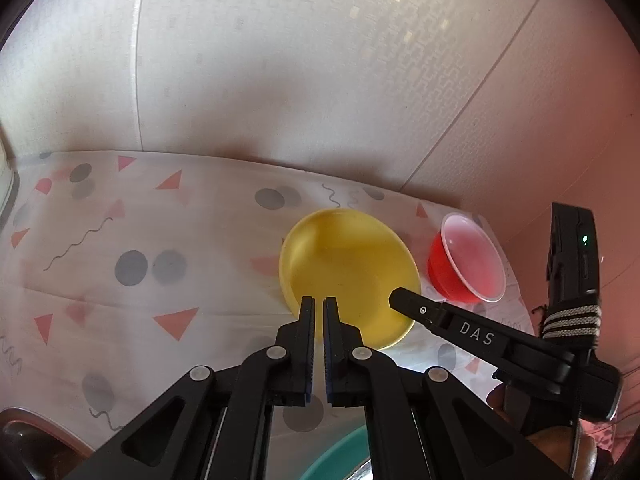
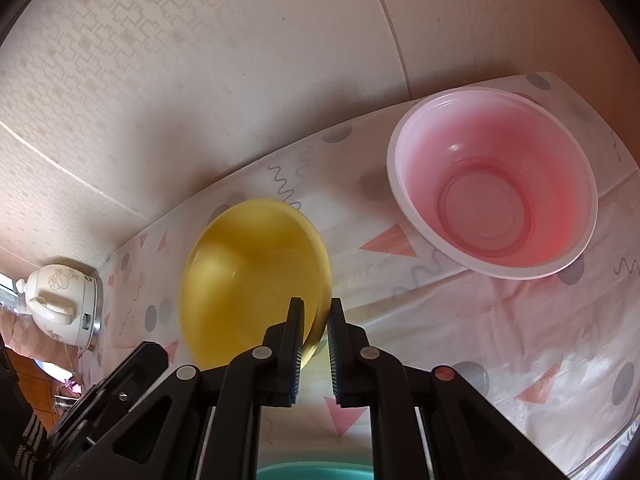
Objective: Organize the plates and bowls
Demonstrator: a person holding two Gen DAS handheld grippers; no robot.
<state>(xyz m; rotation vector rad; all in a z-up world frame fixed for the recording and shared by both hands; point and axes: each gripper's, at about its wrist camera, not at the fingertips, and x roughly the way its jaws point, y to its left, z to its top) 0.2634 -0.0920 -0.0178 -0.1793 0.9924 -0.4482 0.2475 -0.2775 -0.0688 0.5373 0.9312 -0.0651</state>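
A yellow plate [image 1: 348, 264] lies on the patterned tablecloth [image 1: 160, 240] near the wall. My right gripper [image 2: 316, 308] is shut on the near right rim of the yellow plate [image 2: 248, 280], one finger inside and one outside. In the left wrist view, one of its fingers [image 1: 416, 308] reaches over that rim. My left gripper [image 1: 318, 306] is shut, its tips at the plate's near left rim. Whether they pinch the rim is not visible. A red bowl with a white rim [image 1: 466, 258] stands just right of the plate. In the right wrist view the bowl [image 2: 492, 184] shows its pink inside.
A teal dish [image 1: 340, 456] sits below the grippers at the table's near edge, and its rim [image 2: 316, 472] shows in the right wrist view. A white cooker [image 2: 56, 304] stands at the far left by the wall. The wall [image 1: 280, 80] runs close behind the table.
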